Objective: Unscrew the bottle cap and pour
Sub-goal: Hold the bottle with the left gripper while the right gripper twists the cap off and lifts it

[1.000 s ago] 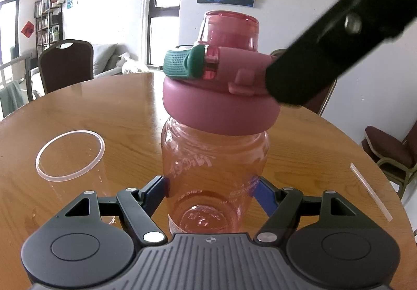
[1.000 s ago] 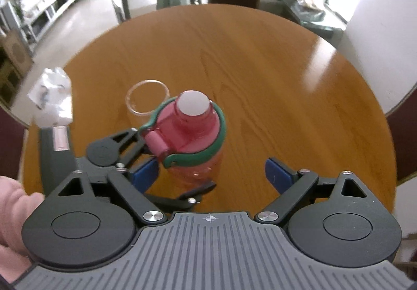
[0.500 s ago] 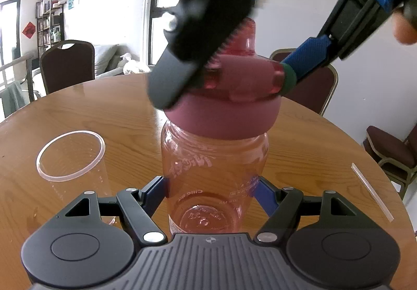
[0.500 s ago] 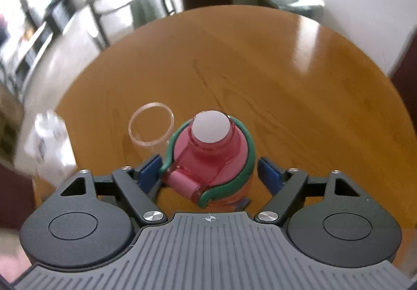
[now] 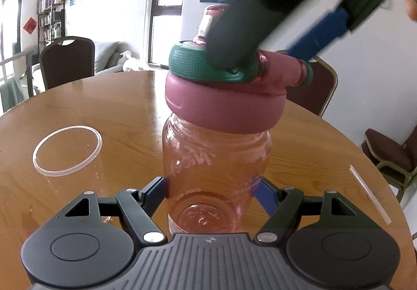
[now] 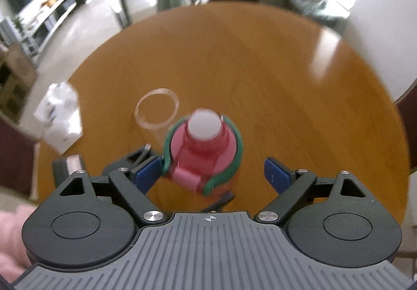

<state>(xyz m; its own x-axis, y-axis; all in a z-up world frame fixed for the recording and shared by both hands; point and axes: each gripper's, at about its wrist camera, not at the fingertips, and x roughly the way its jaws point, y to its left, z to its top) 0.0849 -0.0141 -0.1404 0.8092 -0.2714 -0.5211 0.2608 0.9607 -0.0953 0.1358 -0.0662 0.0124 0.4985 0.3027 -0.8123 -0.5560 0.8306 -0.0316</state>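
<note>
A pink see-through bottle (image 5: 216, 167) stands on the round wooden table (image 5: 104, 107), and my left gripper (image 5: 212, 191) is shut on its lower body. Its pink cap (image 5: 224, 107) with a green carry loop sits tilted on the neck. In the right wrist view, my right gripper (image 6: 211, 172) hangs over the cap (image 6: 203, 154) from above and is open. Its left pad touches the green loop and its right pad stands clear of the cap. One of its black fingers (image 5: 234, 29) covers part of the spout in the left wrist view.
A clear plastic cup (image 5: 67, 149) stands just left of the bottle, also seen from above as a cup (image 6: 156, 110). A white strip (image 5: 368, 193) lies near the right table edge. Crumpled white packaging (image 6: 60, 118) lies at the left edge. Chairs (image 5: 66, 60) ring the table.
My right gripper came down around the cap and turned with it; the cap's hinge swung round and the cap now sits tilted. The gripper's right pad has drawn away. The left gripper kept still.
</note>
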